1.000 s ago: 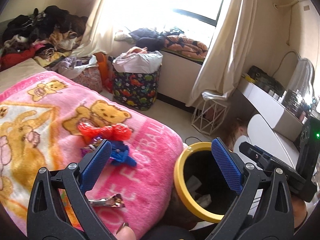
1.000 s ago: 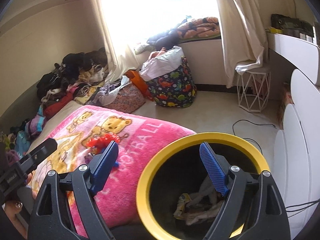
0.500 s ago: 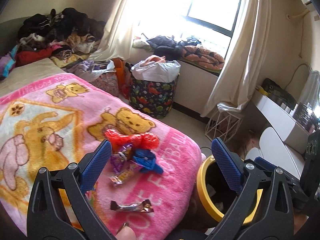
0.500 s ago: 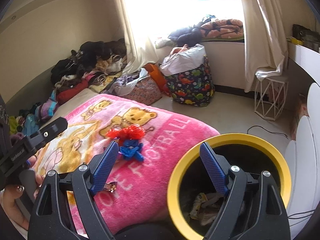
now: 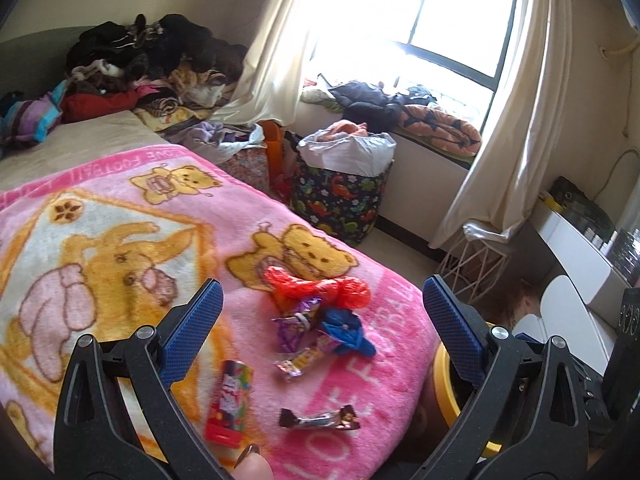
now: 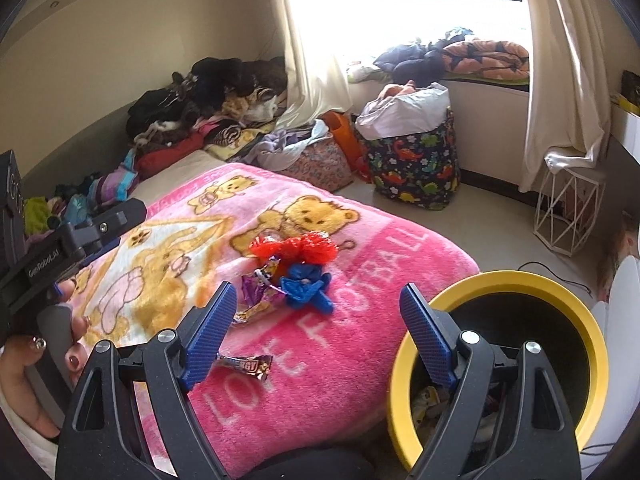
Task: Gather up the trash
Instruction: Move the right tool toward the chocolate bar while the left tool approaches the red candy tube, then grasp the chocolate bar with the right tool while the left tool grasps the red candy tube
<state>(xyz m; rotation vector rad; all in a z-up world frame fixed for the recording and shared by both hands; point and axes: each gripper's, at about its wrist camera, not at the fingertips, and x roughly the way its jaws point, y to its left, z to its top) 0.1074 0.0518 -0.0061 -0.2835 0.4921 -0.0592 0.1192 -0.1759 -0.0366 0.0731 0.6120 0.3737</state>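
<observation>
A: Where does the trash lie from the left tool (image 5: 322, 316)?

B: It lies on the pink teddy-bear fleece blanket (image 5: 120, 216) over the bed, in front of the tool, whose blue-padded jaws stand wide apart and grip nothing. Going left to right from the left pad: a red-capped colourful candy tube (image 5: 229, 400) lies just beside it, then a dark foil candy bar wrapper (image 5: 320, 419) nearest the camera. Further off lies a cluster: a purple foil wrapper (image 5: 294, 330), a crumpled red plastic bag (image 5: 316, 286) and a crumpled blue plastic bag (image 5: 346, 332), touching one another.

A: And the right tool (image 6: 318, 332)?

B: Also spread open and empty. The same cluster lies beyond its left pad: red bag (image 6: 294, 249) behind, blue bag (image 6: 306, 286) in front. The dark wrapper (image 6: 246, 365) lies just beside the left pad. The yellow-rimmed black trash bin (image 6: 496, 280) stands right of the blanket, under the right pad, with crumpled wrappers inside.

A: What does one view give that the other lacks?

B: The left view shows the candy tube; there the bin (image 5: 442, 376) is only a sliver of yellow rim behind the right pad. The right view shows the bin's inside and the person's hand (image 6: 48, 350) on the left tool's handle.

A: Any writing?

B: "LOVE FOOTBALL" on the blanket border, "GenRobot.AI" on the left tool's body, and part of "ENERGY" on the dark wrapper. The tube's print is too blurred.
</observation>
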